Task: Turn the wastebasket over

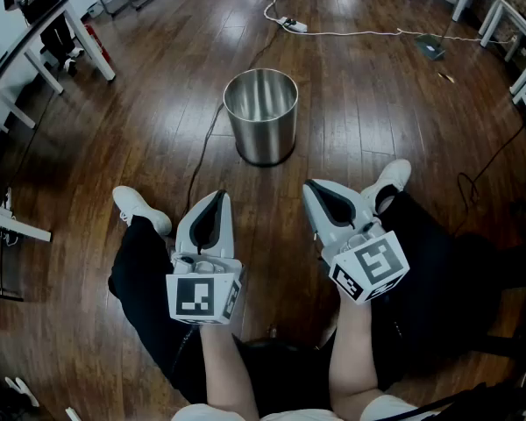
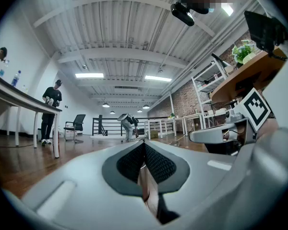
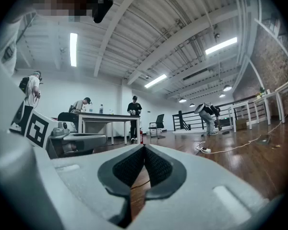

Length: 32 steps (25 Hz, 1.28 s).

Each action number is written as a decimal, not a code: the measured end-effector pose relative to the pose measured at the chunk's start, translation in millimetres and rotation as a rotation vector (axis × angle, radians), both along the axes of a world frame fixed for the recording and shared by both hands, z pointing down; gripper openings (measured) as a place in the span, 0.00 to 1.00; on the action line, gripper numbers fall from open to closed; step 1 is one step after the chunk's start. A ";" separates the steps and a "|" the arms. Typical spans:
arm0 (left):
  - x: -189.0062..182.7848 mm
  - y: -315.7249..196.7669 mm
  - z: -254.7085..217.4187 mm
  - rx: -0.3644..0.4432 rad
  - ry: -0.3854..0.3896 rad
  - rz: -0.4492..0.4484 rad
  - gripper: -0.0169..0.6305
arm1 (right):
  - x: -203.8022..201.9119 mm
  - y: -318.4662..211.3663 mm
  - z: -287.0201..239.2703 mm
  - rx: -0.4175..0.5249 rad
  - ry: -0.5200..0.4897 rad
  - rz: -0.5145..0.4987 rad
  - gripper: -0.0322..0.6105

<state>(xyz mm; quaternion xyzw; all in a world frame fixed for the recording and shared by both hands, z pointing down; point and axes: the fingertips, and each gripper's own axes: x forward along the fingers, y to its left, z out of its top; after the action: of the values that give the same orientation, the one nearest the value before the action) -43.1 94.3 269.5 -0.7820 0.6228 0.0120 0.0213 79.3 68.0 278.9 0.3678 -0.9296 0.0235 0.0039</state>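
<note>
A shiny steel wastebasket (image 1: 261,115) stands upright, mouth up, on the wooden floor ahead of me in the head view. My left gripper (image 1: 217,196) is held level above my left leg, its jaws shut with nothing between them. My right gripper (image 1: 313,187) sits beside it above my right leg, also shut and empty. Both tips stay well short of the basket. In the left gripper view the dark pads (image 2: 144,145) meet, and the wastebasket is hidden there. The right gripper view shows pads (image 3: 144,150) pressed together too.
A black cable (image 1: 202,147) runs along the floor past the basket's left side. A white power strip and cord (image 1: 291,24) lie beyond it. White desks (image 1: 35,46) stand at the left and far right. Several people stand or bend far off across the room.
</note>
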 end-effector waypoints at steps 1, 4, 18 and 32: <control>-5.2 -11.3 3.3 -0.004 0.002 -0.001 0.05 | -6.0 -8.6 2.9 -0.004 0.012 -0.005 0.04; -17.1 -44.9 4.3 -0.010 0.014 0.001 0.05 | -23.3 -35.7 7.8 -0.016 0.035 -0.017 0.04; -75.5 -219.0 -21.9 0.039 0.014 -0.008 0.05 | -90.8 -225.6 1.8 -0.051 0.114 -0.137 0.04; -161.0 -350.4 55.0 -0.112 0.061 -0.106 0.23 | -223.2 -319.3 136.6 -0.337 0.436 -0.372 0.38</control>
<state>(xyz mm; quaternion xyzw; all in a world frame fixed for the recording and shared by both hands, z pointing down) -204.2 -256.1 324.4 -0.7473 0.6633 -0.0003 -0.0411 -143.9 -251.3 415.5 0.1823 -0.9411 0.0967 0.2679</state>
